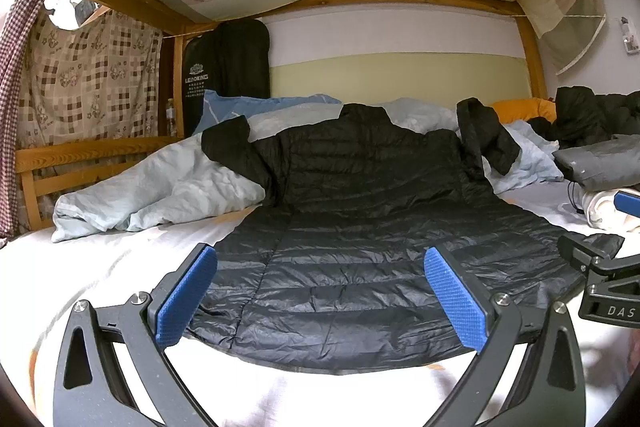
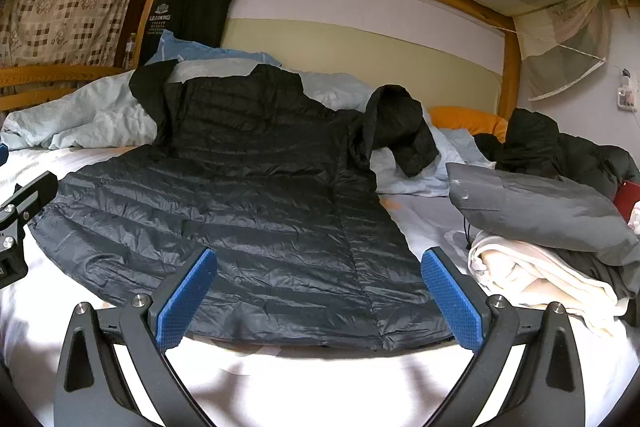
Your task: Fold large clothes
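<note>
A black quilted jacket [image 1: 360, 211] lies spread flat on the bed [image 1: 100, 267], hem at the near edge, collar toward the far wall. Its left sleeve rests on a crumpled light-blue duvet [image 1: 160, 187]; its right sleeve [image 2: 400, 131] is bunched up and folded over at the far right.

The left tongs [image 1: 320, 301] are wide open and hold nothing. They are positioned above the near hem, with both blue pads [image 1: 188, 299] over the jacket.

The right tongs [image 2: 318, 301] are also wide open and empty. They hover over the near right part of the hem.

To the right of the jacket, a grey folded garment [image 2: 540, 207] rests on a cream cloth [image 2: 540, 279]. A dark heap of clothing [image 2: 560, 151] lies farther back, beside an orange pillow [image 2: 468, 121].
</note>
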The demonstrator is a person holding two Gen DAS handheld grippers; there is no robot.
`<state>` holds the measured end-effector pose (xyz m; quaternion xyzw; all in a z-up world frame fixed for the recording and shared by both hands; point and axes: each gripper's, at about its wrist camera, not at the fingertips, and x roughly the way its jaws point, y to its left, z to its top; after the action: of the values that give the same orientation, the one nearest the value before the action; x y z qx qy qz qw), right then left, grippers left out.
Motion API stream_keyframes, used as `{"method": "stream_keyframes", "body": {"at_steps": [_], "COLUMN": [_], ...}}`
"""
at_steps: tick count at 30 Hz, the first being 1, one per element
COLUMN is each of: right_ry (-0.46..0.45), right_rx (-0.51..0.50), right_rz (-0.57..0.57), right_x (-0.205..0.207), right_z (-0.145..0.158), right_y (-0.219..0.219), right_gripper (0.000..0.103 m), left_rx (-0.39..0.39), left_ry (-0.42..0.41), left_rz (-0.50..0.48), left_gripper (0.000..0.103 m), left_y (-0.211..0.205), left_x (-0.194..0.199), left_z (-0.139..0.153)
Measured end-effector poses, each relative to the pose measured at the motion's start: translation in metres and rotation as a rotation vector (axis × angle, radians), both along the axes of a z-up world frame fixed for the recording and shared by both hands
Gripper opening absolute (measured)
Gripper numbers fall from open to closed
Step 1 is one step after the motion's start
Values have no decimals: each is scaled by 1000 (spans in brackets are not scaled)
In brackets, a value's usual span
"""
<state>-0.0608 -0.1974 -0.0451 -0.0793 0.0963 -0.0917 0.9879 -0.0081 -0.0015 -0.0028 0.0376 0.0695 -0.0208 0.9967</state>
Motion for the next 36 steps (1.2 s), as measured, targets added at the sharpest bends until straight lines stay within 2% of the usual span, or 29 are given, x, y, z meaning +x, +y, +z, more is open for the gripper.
{"method": "stream_keyframes", "body": {"at_steps": [11, 27, 36], "right_ry": [6, 10, 10], "right_rx": [-11, -15, -15], "right_rz": [-2, -1, 2], "right_x": [1, 2, 2], "right_z": [-1, -2, -2], "right_y": [0, 0, 0], "right_gripper": [103, 103, 103], "left_rx": [31, 26, 19], "left_ry": [1, 10, -14], "left_rz": [16, 15, 33], "left_gripper": [103, 103, 103], "left_y": [-4, 0, -1], "left_x": [-2, -3, -6], "left_z": [-2, 0, 1]}}
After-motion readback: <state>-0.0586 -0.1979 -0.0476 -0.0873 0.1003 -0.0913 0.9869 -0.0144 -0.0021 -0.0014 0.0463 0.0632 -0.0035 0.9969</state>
